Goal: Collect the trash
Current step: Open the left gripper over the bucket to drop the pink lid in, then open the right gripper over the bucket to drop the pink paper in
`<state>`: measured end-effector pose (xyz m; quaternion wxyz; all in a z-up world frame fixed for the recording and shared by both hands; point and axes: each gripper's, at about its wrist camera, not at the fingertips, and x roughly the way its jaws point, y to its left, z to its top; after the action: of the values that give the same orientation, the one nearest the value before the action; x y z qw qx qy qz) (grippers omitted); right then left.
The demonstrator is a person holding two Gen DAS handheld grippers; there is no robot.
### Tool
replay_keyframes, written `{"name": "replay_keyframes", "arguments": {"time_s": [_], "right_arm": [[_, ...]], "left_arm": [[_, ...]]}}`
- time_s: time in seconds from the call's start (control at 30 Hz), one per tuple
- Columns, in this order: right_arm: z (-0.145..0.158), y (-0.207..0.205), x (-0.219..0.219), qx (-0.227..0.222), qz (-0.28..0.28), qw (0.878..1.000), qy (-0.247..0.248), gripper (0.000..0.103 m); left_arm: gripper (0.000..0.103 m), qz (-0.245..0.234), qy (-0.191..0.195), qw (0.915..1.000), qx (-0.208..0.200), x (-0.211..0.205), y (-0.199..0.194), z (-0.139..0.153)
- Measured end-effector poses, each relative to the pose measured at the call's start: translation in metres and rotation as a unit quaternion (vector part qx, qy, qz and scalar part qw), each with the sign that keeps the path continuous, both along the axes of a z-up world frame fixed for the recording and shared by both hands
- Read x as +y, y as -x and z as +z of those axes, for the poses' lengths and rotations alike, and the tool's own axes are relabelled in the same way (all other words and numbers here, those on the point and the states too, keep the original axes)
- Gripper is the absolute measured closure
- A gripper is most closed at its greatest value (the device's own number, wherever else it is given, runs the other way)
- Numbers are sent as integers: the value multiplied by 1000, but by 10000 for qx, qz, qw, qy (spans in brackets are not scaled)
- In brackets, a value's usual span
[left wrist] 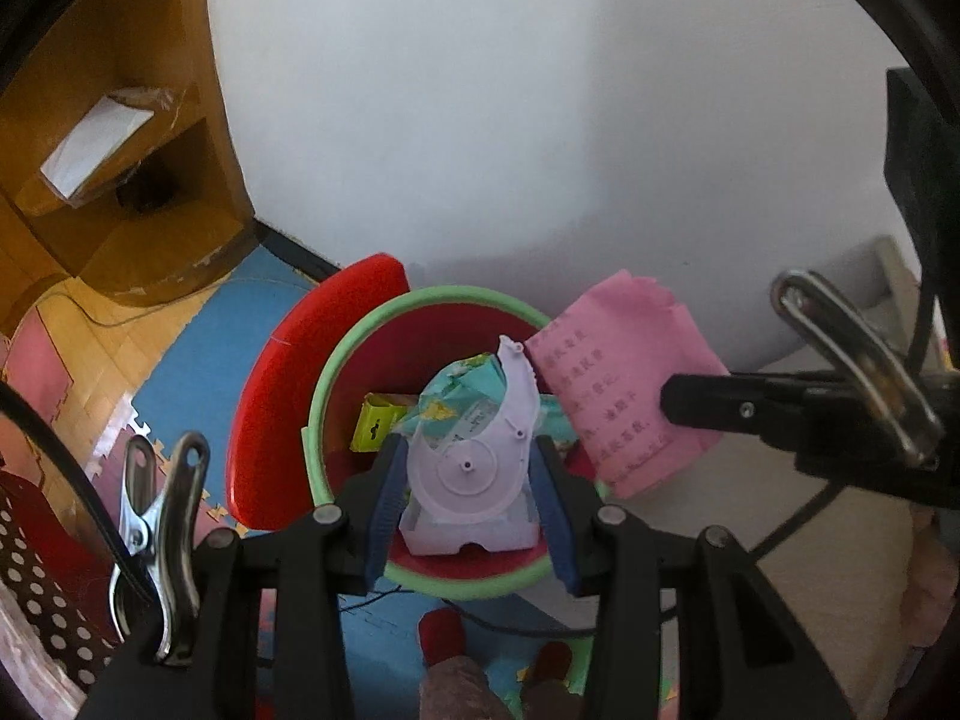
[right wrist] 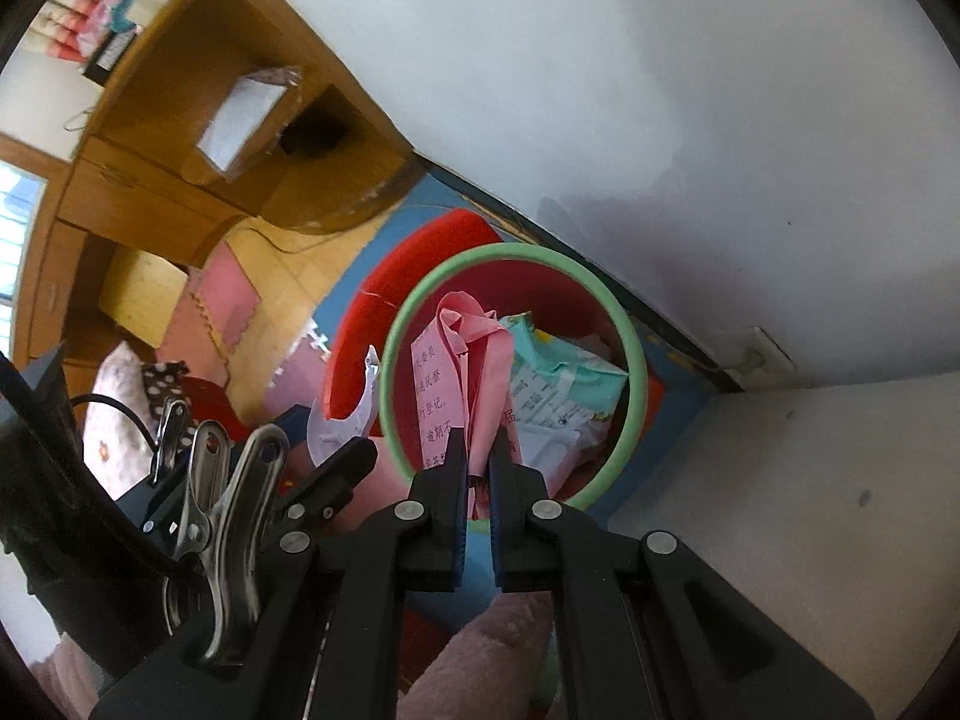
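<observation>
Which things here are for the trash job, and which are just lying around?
For the job:
- red bin with green rim
- pale purple plastic casing, in the left hand-held gripper
- pink printed paper, in the right hand-held gripper

Lying about:
- wooden cabinet
- foam floor mats

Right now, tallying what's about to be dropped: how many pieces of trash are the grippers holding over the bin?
2. A lilac plastic piece sits in the left gripper; a pink printed paper is pinched by the right gripper. Both hang above the red bin.
</observation>
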<state>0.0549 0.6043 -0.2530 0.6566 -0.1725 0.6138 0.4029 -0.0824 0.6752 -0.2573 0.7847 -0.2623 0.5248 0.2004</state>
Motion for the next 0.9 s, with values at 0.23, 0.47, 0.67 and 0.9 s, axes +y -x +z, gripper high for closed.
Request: {"name": "replay_keyframes", "arguments": {"time_s": [0.23,0.47,0.67,0.9], "right_arm": [[-37,-16,20,23,-62,9991,409,96],[-67,-21,22,125,-87,9976,682,96],[-85,-22,23,243,-147,9965,789,96],[-86,-20,25,137,-99,9966,808,95]], "left_arm": [[59,153,209,9995,198,15,-12,-44],[59,168,322,9988,331,20,-22,-70],[60,156,385,9981,446,26,-26,-78],[53,83,457,9972,583,28,-27,-84]]}}
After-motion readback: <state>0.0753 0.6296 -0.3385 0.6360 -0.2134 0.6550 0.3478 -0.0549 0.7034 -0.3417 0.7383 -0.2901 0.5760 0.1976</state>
